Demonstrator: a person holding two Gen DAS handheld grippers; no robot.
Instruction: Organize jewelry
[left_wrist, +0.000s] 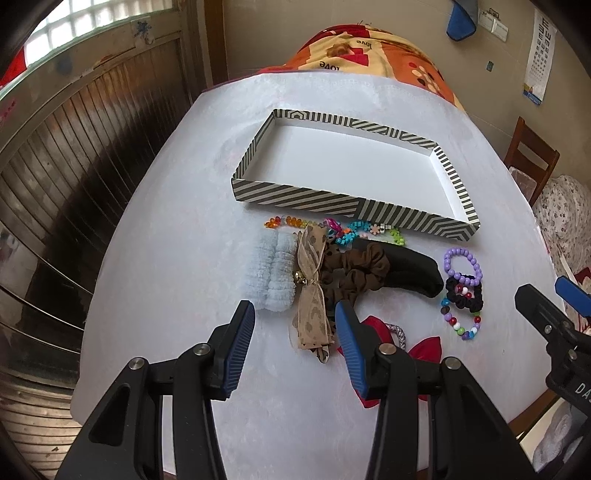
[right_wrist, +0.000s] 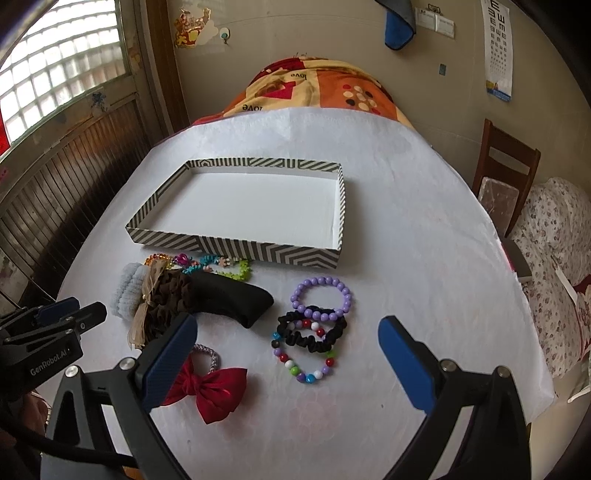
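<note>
A shallow striped box (left_wrist: 295, 197) (right_wrist: 221, 248) with a white empty floor sits mid-table. In front of it lie a pale blue scrunchie (left_wrist: 271, 271), a tan ribbon bow (left_wrist: 312, 288), a brown scrunchie (left_wrist: 354, 273), a black band (left_wrist: 413, 273) (right_wrist: 236, 299), bead strings (left_wrist: 332, 227), a purple bead bracelet (right_wrist: 321, 299), a black scrunchie (right_wrist: 314, 334), a multicolour bead bracelet (right_wrist: 303, 360) and a red bow (right_wrist: 214, 387). My left gripper (left_wrist: 295, 317) is open above the tan bow's near end. My right gripper (right_wrist: 288, 339) is open above the bracelets.
A white cloth (right_wrist: 406, 229) covers the table. A patterned blanket (right_wrist: 314, 88) lies at the far end. A wooden chair (right_wrist: 509, 173) and a floral cushion (right_wrist: 557, 258) stand to the right. A wood-panelled wall (left_wrist: 74, 166) is on the left.
</note>
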